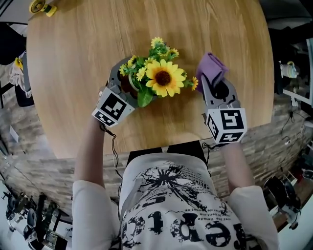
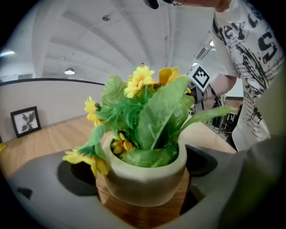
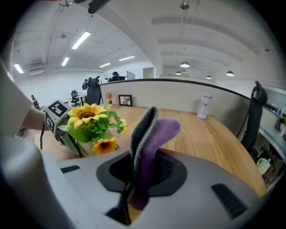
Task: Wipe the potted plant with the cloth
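The potted plant [image 1: 161, 77] with sunflowers and green leaves stands at the middle of the round wooden table [image 1: 73, 63]. My left gripper [image 1: 126, 84] is shut on its pot [image 2: 143, 167], a cream bowl over a wooden base that sits snug between the jaws. To the plant's right, my right gripper [image 1: 215, 84] is shut on a purple cloth [image 1: 211, 68]. The cloth [image 3: 149, 143], purple with a grey side, sticks up folded from between the jaws. It stays apart from the plant [image 3: 91, 125], close to a small flower on the right.
A small yellow object [image 1: 42, 7] lies at the table's far left edge. A framed picture [image 3: 125, 100] and a small white lamp [image 3: 205, 105] stand at the table's far rim. The person's body is against the near edge.
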`<state>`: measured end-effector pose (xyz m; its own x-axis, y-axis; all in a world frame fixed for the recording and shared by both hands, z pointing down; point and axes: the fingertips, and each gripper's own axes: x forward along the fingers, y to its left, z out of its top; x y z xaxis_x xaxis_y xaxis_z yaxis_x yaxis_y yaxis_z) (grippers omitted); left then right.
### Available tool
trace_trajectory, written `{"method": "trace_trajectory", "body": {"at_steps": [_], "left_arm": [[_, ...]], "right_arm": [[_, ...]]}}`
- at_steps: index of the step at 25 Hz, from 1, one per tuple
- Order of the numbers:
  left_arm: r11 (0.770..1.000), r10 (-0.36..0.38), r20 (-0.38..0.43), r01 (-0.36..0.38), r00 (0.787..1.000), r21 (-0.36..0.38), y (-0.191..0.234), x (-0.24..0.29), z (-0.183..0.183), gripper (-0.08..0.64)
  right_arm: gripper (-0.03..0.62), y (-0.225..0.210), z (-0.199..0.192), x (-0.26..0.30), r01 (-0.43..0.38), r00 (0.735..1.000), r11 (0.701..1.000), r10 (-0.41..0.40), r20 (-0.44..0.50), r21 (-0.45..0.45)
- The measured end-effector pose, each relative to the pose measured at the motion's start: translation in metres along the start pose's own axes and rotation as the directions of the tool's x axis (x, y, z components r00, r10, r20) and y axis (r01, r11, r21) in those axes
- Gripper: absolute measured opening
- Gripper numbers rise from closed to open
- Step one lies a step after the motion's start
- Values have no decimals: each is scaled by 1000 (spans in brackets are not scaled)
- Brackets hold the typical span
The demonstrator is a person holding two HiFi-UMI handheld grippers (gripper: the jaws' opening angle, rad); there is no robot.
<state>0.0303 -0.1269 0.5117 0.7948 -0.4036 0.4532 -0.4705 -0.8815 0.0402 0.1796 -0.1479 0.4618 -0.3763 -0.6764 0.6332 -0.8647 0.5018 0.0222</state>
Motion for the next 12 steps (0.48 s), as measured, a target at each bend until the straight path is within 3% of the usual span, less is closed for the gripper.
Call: {"method": "trace_trajectory", "body": {"at_steps": [2, 5, 12], "left_arm": [[1000, 2, -16, -2, 1000, 6, 1, 2, -4, 589], [1000, -10, -19, 10, 1000, -5, 1, 4, -6, 532], [1000, -8, -12, 8, 1000, 2, 1, 4, -6, 523]], "right_arm": [[67, 0, -2, 2, -7, 1000, 1000, 7, -5, -2], [67, 2, -6, 3, -12, 1000, 1000, 12, -14, -6], [67, 8, -13, 4, -5, 1000, 1000, 4, -25, -7]]}}
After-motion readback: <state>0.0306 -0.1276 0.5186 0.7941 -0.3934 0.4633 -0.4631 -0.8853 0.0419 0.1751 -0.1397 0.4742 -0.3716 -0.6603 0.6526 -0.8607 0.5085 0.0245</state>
